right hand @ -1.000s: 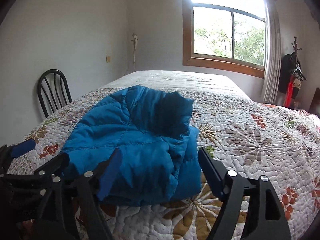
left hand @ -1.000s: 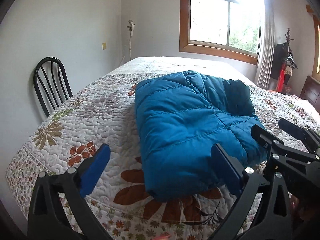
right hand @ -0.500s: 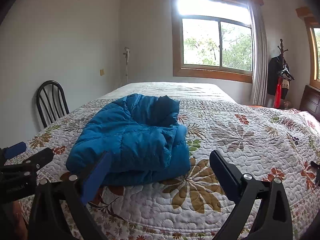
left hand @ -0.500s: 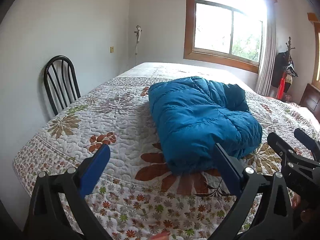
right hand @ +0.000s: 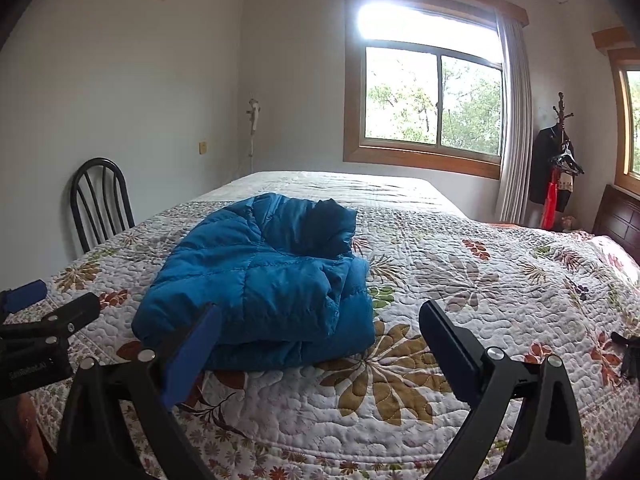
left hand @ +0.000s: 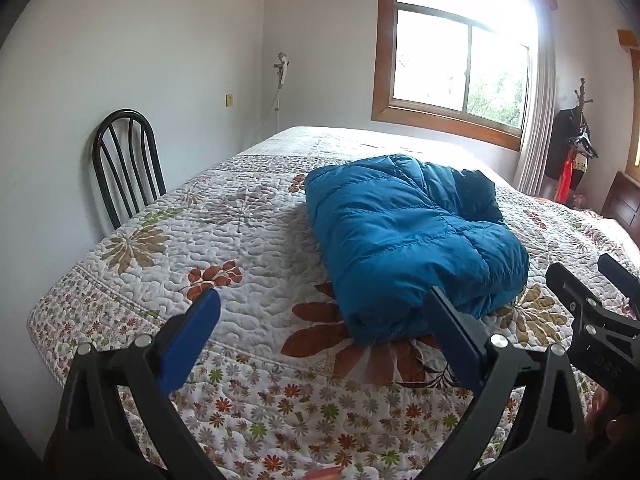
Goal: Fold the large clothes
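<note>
A blue puffer jacket (left hand: 412,236) lies folded into a thick bundle on the floral quilt of the bed (left hand: 240,240), toward the bed's near edge. The left gripper (left hand: 324,340) and the right gripper (right hand: 320,344) hover just short of the jacket. Both sets of fingers are spread wide with nothing between them, the right ones having just been opening.
</note>
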`<state>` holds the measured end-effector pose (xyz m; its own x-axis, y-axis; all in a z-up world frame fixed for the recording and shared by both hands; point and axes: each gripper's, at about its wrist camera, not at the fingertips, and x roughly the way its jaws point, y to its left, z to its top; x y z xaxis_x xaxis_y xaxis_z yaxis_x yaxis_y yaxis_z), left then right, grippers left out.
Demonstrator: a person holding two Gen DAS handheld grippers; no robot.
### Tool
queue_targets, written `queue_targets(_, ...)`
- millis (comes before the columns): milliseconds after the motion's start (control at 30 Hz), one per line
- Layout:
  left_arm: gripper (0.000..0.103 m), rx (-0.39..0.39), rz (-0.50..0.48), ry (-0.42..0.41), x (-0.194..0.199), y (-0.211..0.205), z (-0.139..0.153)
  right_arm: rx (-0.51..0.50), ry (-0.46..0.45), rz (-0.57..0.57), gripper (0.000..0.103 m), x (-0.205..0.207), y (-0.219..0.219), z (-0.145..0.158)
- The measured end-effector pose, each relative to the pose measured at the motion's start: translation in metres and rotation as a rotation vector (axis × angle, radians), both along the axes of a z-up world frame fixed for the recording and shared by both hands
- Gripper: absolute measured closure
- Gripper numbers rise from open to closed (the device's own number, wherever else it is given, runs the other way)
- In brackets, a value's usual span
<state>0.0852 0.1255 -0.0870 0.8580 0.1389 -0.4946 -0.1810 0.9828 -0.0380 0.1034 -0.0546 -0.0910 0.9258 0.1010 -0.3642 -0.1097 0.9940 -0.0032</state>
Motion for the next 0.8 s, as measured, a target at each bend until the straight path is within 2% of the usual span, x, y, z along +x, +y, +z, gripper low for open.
queue_targets(800,0.003,0.000,-0.012,0.013,0.0021,-0.0024,-0.0014,-0.013,-0.008,-0.005,0.004,-0.0025,-0.0022,0.0010)
